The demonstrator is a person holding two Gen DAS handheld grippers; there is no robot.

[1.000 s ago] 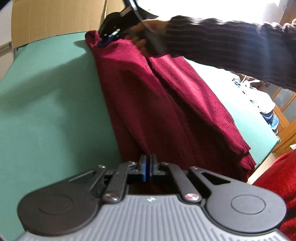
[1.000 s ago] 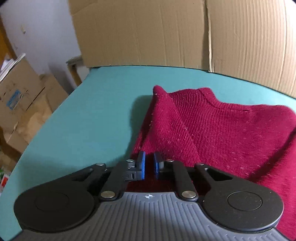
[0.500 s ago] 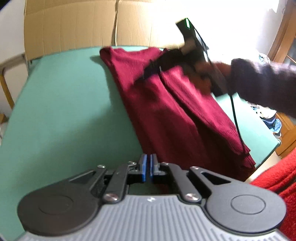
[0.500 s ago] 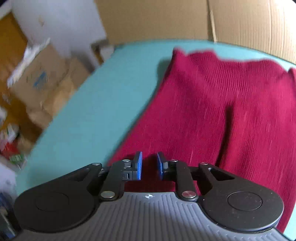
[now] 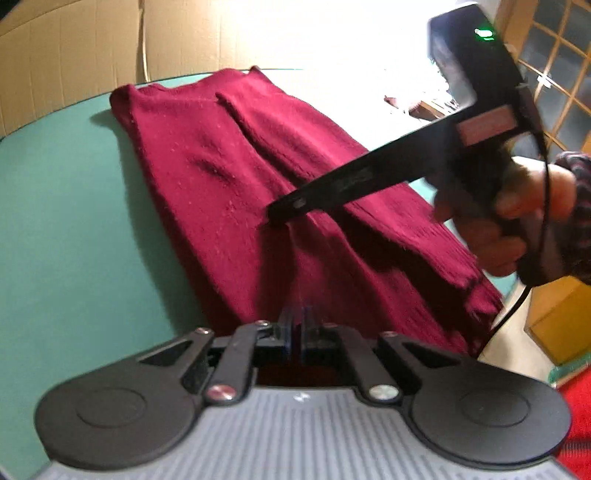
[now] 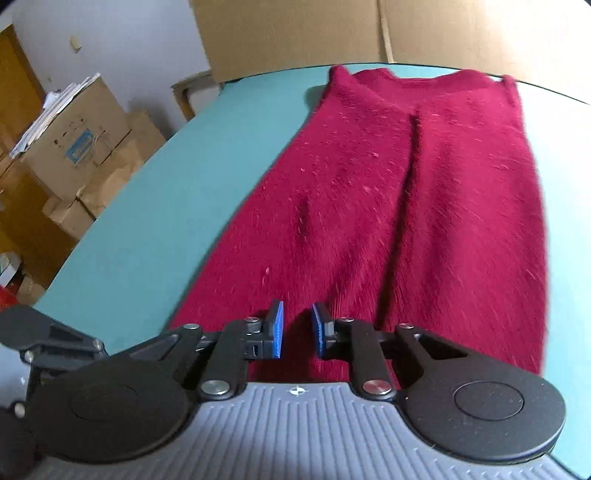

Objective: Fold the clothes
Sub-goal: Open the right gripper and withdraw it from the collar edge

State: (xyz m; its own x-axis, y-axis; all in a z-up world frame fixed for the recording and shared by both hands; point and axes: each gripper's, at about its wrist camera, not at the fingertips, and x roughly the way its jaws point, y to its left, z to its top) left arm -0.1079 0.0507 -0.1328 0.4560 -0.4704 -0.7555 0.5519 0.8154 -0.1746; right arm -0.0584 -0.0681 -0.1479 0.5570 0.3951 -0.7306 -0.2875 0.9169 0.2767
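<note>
1. Since the earlier frames, the right claw (image 6: 297,330) has drawn back from the far collar end of the red sweater (image 6: 406,206) toward its near hem, and its jaws have gone from nearly closed to a small gap.
2. Those jaws are opening now; nothing sits between the blue pads (image 6: 277,328), only knit showing below the gap.
3. Seen from the left wrist, the right claw (image 5: 275,218) hangs just over the middle of the sweater (image 5: 229,192), carried by a hand (image 5: 509,221) in a dark striped sleeve (image 5: 576,206).
4. The left claw (image 5: 298,334) is fully closed. Its tips are at the near edge of the sweater, but I cannot tell whether cloth is pinched between them.
5. The sweater lies lengthwise on the green desk (image 6: 177,206), collar toward the cardboard wall (image 6: 369,33).
6. Done, as I judge it: both sides appear folded inward, meeting along a centre seam, leaving one long narrow strip.
7. Left, as I judge it: the crosswise fold, hem up toward collar, plus smoothing a small crease on the left panel.
8. Writing: a blue label shows on a cardboard box (image 6: 74,144) off the desk's left side, too small to read. No brand is visible on the sweater or either claw.
</note>
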